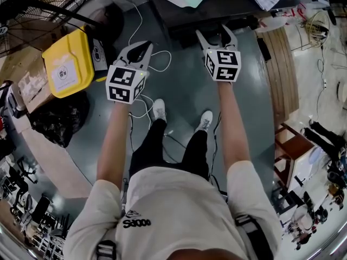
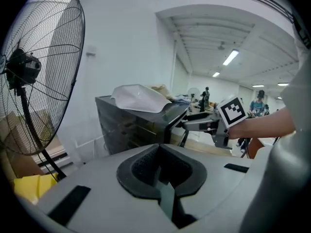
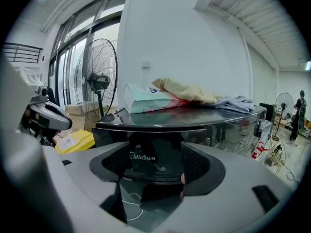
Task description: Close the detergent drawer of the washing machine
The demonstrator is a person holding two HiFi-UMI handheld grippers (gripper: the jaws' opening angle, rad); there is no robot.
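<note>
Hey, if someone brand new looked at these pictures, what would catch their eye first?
Most likely the two grippers with marker cubes that the person holds out in front: the left gripper shut on nothing, the right gripper open. Just ahead of them stands the dark washing machine with clothes heaped on its top. Off to the left are a bright yellow bin and a big floor fan.
</note>
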